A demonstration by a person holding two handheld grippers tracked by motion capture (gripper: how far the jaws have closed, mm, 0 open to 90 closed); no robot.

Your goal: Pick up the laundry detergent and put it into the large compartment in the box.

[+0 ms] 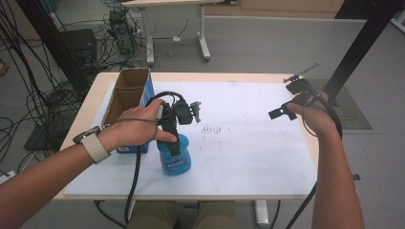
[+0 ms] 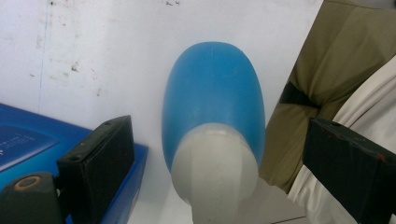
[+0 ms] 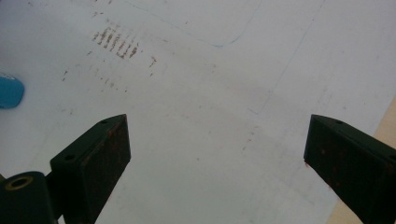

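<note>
White sheet (image 1: 248, 138) covers the wooden table (image 1: 90, 95), with faint brown marks at frame centre. At upper left stands an open cardboard box (image 1: 125, 90) with blue sides. The left gripper (image 2: 212, 163) hangs over a smooth blue bottle (image 1: 174, 155) with rounded shoulders; its own view shows the pale cap between wide-spread jaws, not touching. The right gripper (image 3: 217, 154), at right, is spread too, over bare sheet.

A lab (floor cables (image 1: 28, 90), black rig posts (image 1: 359, 45)).
</note>
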